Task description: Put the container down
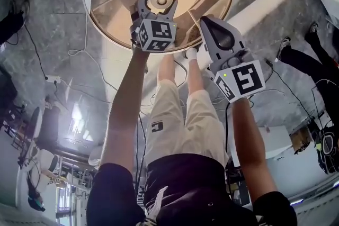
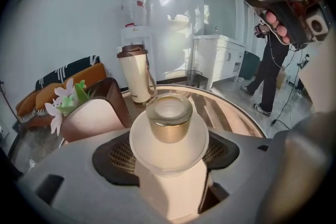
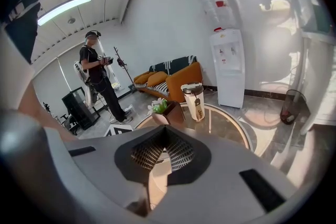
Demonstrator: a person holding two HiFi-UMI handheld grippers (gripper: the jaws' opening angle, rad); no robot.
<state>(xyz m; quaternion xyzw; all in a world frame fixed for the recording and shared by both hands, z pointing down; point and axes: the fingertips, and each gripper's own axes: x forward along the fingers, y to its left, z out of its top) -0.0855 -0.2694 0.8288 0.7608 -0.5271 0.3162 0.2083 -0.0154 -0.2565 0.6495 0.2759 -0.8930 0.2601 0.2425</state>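
The container (image 2: 169,122), a frosted pale jar with a gold collar and a clear stopper, sat pinched between the jaws of my left tool (image 2: 169,153), pads pressed against its sides. From the head view it hung over the round glass table (image 2: 233,113), inside the near edge; I could not tell whether its base touched the glass. Beyond it, toward the far edge, a cream tumbler (image 2: 135,75) with a brown lid stood upright, and to its left a brown holder (image 2: 97,113) carried pale flowers (image 2: 64,103). My right tool (image 3: 163,150) was off the table's near right edge, its jaws pressed together on nothing. A person (image 3: 98,80) stood in the room behind, near an orange sofa (image 3: 170,80).
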